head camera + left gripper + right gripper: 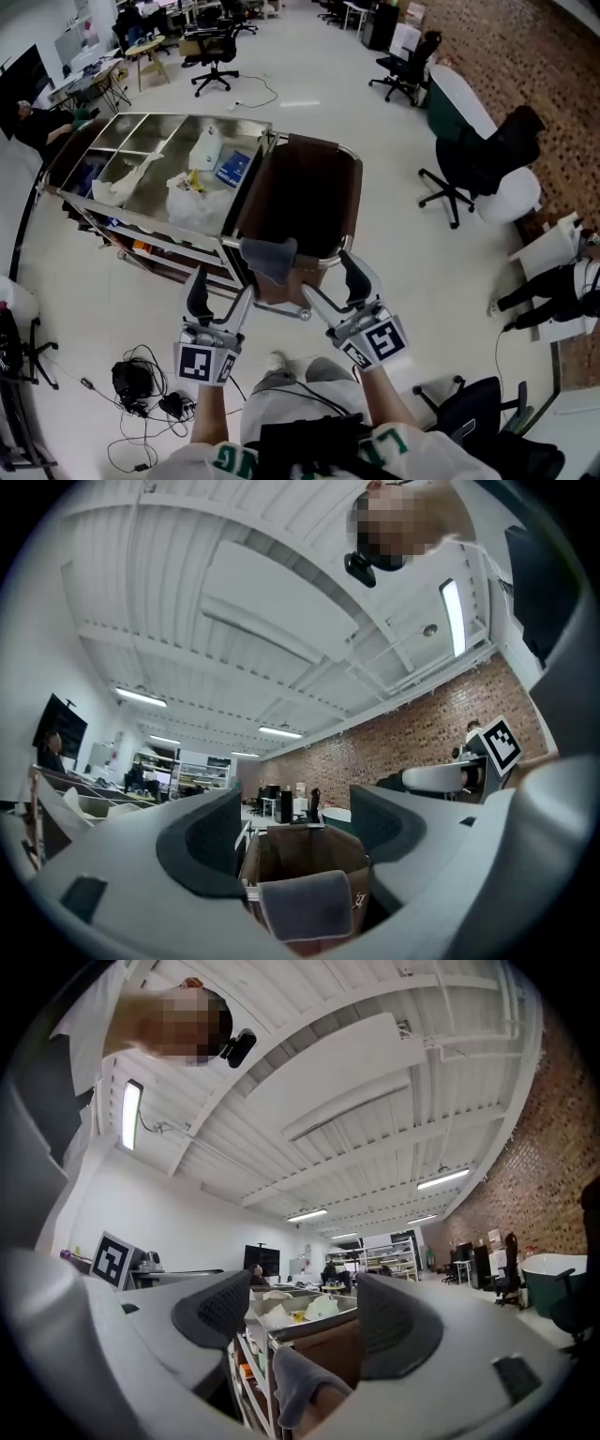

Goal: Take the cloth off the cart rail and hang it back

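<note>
A grey cloth (270, 258) hangs over the near end rail (321, 255) of the steel cart (187, 118). The left gripper (223, 291) and right gripper (330, 286) are spread wide and empty, just short of the cart. Around the cart is white floor (394, 234), with office chairs (214, 56) beyond it.

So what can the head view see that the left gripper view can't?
Only the head view shows the tangle of cables on the floor. Only the left gripper view shows the ceiling lights overhead. Both show the grey cloth hanging at the end of the cart, in front of the brown bag.
</note>
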`<state>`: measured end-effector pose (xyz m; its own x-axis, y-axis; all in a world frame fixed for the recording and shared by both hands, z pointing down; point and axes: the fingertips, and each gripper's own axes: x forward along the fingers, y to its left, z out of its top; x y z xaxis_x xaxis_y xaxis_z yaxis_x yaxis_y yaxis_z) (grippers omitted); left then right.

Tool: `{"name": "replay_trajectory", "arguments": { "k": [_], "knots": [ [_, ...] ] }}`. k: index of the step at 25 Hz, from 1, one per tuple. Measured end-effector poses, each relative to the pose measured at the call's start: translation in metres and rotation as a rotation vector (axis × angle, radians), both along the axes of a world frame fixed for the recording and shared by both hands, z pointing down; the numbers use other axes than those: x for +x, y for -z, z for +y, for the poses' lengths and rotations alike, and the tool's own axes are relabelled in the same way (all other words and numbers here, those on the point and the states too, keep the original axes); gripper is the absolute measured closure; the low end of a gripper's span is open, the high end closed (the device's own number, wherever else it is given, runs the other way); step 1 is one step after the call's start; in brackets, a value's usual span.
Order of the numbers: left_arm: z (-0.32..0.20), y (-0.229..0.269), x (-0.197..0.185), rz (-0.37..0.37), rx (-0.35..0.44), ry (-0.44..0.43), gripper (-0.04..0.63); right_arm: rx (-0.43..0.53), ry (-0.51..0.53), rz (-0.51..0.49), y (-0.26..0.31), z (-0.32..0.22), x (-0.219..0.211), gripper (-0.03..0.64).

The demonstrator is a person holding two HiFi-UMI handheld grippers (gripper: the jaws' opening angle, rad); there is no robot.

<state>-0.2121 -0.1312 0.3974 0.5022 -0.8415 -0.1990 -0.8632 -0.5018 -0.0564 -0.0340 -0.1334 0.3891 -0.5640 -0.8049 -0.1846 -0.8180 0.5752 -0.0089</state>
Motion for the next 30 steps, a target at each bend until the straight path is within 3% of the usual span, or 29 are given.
{"name": "replay_trajectory", "arguments": {
  "k": [8,10,13,16,17,20,22,26,30],
  "knots": [
    [-0.021,-0.018,-0.004,0.115,-0.074,0.041,0.242,-0.005,0.058,0.000,-0.006,-0.029,-0.002,0.251],
    [-0.021,-0.024,0.004,0.095,-0.095,0.024,0.242,0.002,0.088,-0.019,-0.003,-0.032,0.001,0.252],
    [-0.028,-0.035,0.029,-0.057,-0.154,-0.059,0.242,0.000,0.150,-0.074,-0.001,-0.036,0.007,0.250],
    [-0.045,-0.052,0.052,-0.242,-0.219,-0.157,0.242,0.011,0.175,-0.064,-0.003,-0.039,0.016,0.250],
    [-0.051,-0.063,0.058,-0.345,-0.228,-0.207,0.242,0.012,0.175,-0.051,-0.004,-0.041,0.019,0.250],
    [-0.063,-0.114,0.075,-0.743,-0.226,-0.400,0.241,0.001,0.163,-0.050,-0.008,-0.046,0.033,0.252],
    [-0.070,-0.139,0.083,-0.907,-0.237,-0.478,0.241,-0.008,0.149,-0.062,-0.009,-0.049,0.043,0.250],
    [-0.083,-0.158,0.094,-1.048,-0.264,-0.580,0.243,-0.006,0.130,-0.064,-0.008,-0.054,0.057,0.252],
    [-0.087,-0.179,0.098,-1.198,-0.249,-0.635,0.296,-0.008,0.097,-0.080,-0.008,-0.058,0.070,0.252]
  ]
}}
